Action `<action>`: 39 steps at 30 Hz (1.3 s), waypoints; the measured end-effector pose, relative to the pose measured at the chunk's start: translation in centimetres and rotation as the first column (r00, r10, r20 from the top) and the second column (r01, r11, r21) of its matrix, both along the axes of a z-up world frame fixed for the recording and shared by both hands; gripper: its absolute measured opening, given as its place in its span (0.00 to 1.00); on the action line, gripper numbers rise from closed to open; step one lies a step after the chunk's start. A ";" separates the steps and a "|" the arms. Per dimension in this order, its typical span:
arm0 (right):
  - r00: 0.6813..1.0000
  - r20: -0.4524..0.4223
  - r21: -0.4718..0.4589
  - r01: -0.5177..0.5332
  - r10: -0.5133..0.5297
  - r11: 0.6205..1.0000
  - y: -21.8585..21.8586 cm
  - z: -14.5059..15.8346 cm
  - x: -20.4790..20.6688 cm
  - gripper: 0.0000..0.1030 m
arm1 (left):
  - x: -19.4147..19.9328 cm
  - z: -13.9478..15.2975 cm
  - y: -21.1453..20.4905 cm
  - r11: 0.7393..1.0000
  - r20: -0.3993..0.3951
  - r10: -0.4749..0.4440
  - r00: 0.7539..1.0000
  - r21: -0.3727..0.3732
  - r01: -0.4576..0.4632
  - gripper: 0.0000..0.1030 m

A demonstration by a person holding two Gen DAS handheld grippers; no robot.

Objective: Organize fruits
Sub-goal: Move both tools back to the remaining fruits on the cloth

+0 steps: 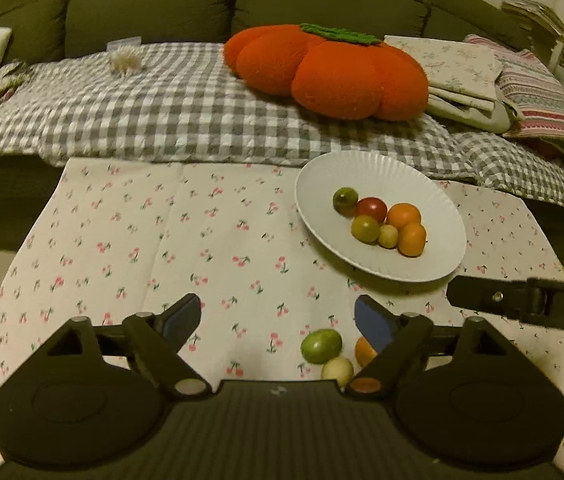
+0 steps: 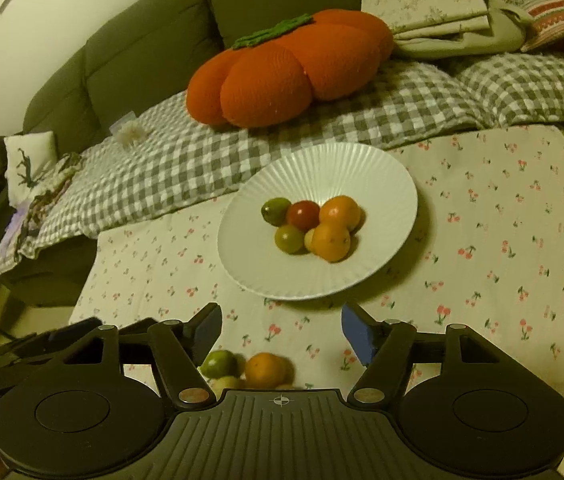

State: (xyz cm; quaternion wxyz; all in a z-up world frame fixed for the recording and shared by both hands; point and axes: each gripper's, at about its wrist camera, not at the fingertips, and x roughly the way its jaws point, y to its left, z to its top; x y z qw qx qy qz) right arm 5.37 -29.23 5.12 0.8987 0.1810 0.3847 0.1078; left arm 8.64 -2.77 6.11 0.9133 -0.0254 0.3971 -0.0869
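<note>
A white ribbed plate [image 1: 322, 184] [image 2: 322, 156] stands on the cherry-print tablecloth and holds several small fruits [image 1: 382, 222] [image 2: 314, 226]: green, red, orange and pale yellow. Three loose fruits lie on the cloth nearer to me: a green one [image 1: 321, 346] [image 2: 219, 362], a pale one [image 1: 337, 370] [image 2: 225, 383] and an orange one [image 1: 364, 352] [image 2: 267, 370]. In the left wrist view the orange one is partly hidden by a finger. My left gripper [image 1: 277, 312] is open above them, with nothing pressed between its blue pads. My right gripper [image 2: 282, 320] is open too and holds nothing.
An orange pumpkin cushion [image 1: 322, 72] [image 2: 282, 76] lies on a grey checked blanket [image 1: 141, 108] over the dark green sofa behind the table. Folded cloths [image 1: 462, 76] sit to its right. A black bar of the other gripper's body [image 1: 522, 300] reaches in at the right.
</note>
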 end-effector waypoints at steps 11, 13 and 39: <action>0.999 -0.019 -0.007 -0.027 0.027 1.000 0.6 -1.1 -2.2 0.75 | 0.1 -1.2 0.6 0.999 -0.055 0.028 0.998 -0.021 -0.030 0.89; 0.999 -0.017 -0.019 -0.031 0.031 0.999 0.8 -1.2 -2.2 0.75 | 0.3 -1.7 0.8 0.999 -0.063 0.035 0.997 -0.013 -0.036 0.89; 0.989 -0.145 -0.029 -0.044 0.040 0.999 0.2 -3.7 -1.3 0.78 | 2.4 -5.0 1.8 0.990 -0.171 0.044 0.984 -0.123 -0.066 0.89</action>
